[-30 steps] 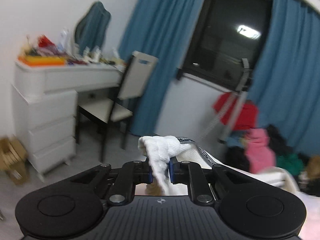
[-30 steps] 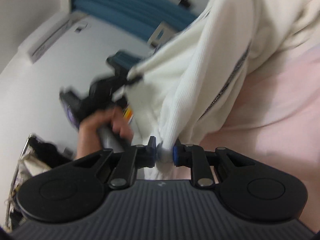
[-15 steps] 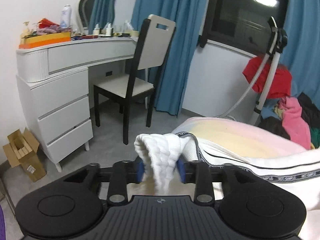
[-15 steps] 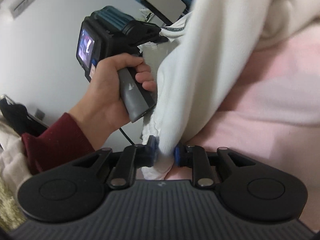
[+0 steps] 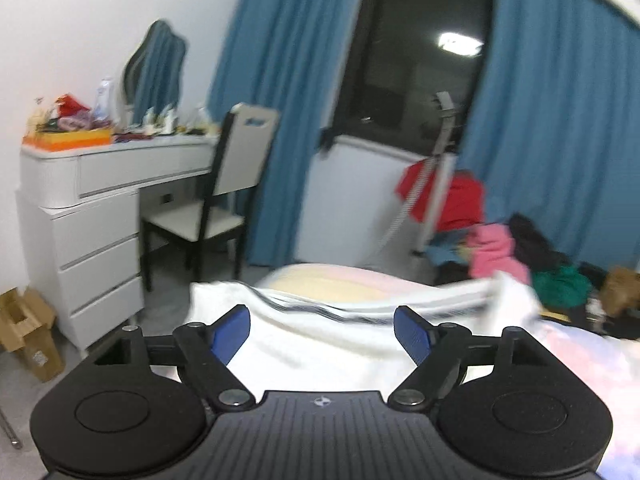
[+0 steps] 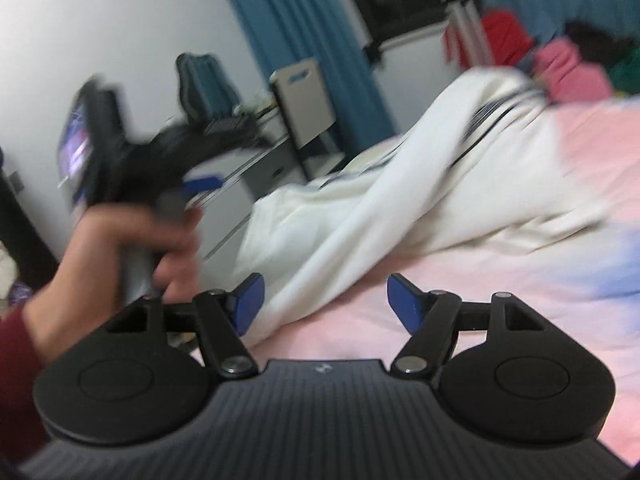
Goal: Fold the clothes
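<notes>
**Both hand-held grippers spreading, garment loose on bed**

Left hand-held gripper (image 5: 322, 330) at lower centre, jaws opening, pinching nothing. Right hand-held gripper (image 6: 322, 302) likewise opening, blue pads clear of cloth. White garment (image 6: 400, 208) with dark striped trim draped across pink bed (image 6: 520, 288), mid-frame, blurred. Hand (image 6: 120, 264) in red sleeve at left, gripping a handle.

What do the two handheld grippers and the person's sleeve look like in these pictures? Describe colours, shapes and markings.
Each gripper, left gripper and right gripper, has a black ribbed body with a small pale logo, two round black discs at the sides, silver pivot screws, and black linkage arms ending in blue pads. The right wrist view shows the left one's grey handle and a small lit screen. The sleeve is dark red.
</notes>
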